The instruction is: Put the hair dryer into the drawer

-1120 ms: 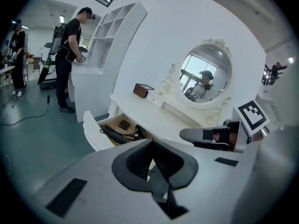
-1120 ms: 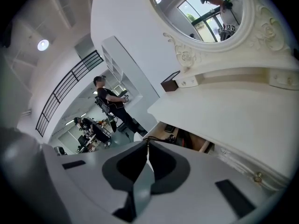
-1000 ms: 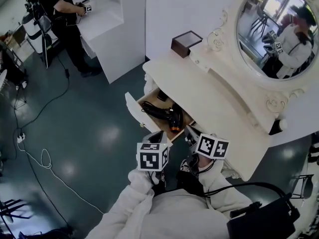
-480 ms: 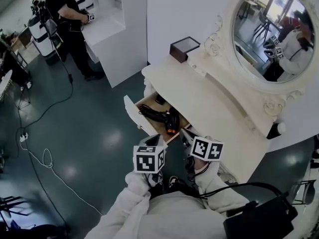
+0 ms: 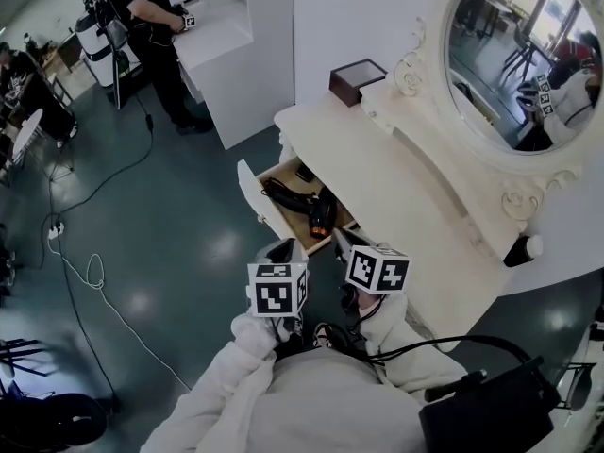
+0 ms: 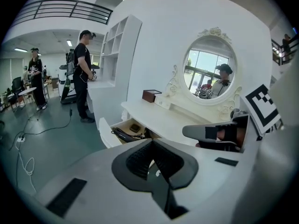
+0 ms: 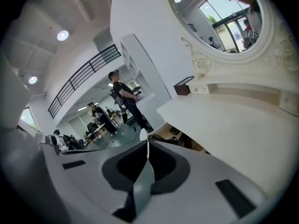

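Dark teal floor spreads below a white counter with an oval mirror at its back.

The left claw is clenched, its two dark pads pressed together with nothing between them. The right claw is clenched too, its jaws meeting along one thin line, and it is likewise empty. Each carries a marker cube, the left cube and the right cube, and both are held close in front of the person's white sleeves. In the head view the two claws sit side by side and a little apart. They point towards the counter and stay clear of it, touching nothing.

Just beyond their tips the drawer stands pulled out from the counter, its white front facing the floor and its wooden inside showing. The hair dryer lies inside it. It is black, stretched along the drawer's length, with its nozzle end towards the claws. A small dark item sits at the drawer's far end, but what it is cannot be made out.

On the counter's far corner, well apart from the drawer, rests a brown box. Farther off, another person in dark clothes stands at a white shelf unit. A pale cable trails in loops across the floor on the left.
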`<state>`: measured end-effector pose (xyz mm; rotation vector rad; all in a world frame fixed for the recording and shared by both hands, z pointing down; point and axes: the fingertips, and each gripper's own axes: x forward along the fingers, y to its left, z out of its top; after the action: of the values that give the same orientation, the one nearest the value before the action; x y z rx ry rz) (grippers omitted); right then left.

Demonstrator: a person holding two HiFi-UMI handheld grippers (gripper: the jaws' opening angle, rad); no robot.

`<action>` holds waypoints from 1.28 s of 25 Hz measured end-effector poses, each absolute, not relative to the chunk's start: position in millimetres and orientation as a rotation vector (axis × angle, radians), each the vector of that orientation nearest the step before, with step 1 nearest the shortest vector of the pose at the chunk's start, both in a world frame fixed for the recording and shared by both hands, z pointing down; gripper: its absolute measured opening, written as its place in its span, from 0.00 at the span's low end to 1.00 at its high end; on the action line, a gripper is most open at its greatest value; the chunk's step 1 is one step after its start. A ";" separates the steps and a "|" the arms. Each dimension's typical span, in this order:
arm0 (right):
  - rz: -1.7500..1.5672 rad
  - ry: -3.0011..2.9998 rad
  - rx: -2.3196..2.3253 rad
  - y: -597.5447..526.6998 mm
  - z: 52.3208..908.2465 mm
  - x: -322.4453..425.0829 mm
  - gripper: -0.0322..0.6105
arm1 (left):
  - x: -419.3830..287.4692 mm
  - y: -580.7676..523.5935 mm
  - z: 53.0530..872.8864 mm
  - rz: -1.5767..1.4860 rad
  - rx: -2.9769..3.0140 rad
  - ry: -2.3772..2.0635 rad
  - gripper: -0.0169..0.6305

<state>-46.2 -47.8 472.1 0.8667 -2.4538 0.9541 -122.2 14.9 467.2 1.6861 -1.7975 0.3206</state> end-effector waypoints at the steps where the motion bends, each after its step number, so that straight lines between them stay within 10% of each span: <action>1: 0.915 -2.454 0.872 -47.6 470.7 -44.7 0.16 | -122.0 16.0 467.0 0.313 1.671 -1.808 0.04; 32: 0.731 -2.467 0.781 -41.8 462.6 -55.9 0.15 | -132.1 17.2 469.2 0.238 1.562 -1.844 0.04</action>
<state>-55.9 -41.8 462.6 0.7812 -2.4668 0.7314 -132.1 17.2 469.2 1.5622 -1.8441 0.2379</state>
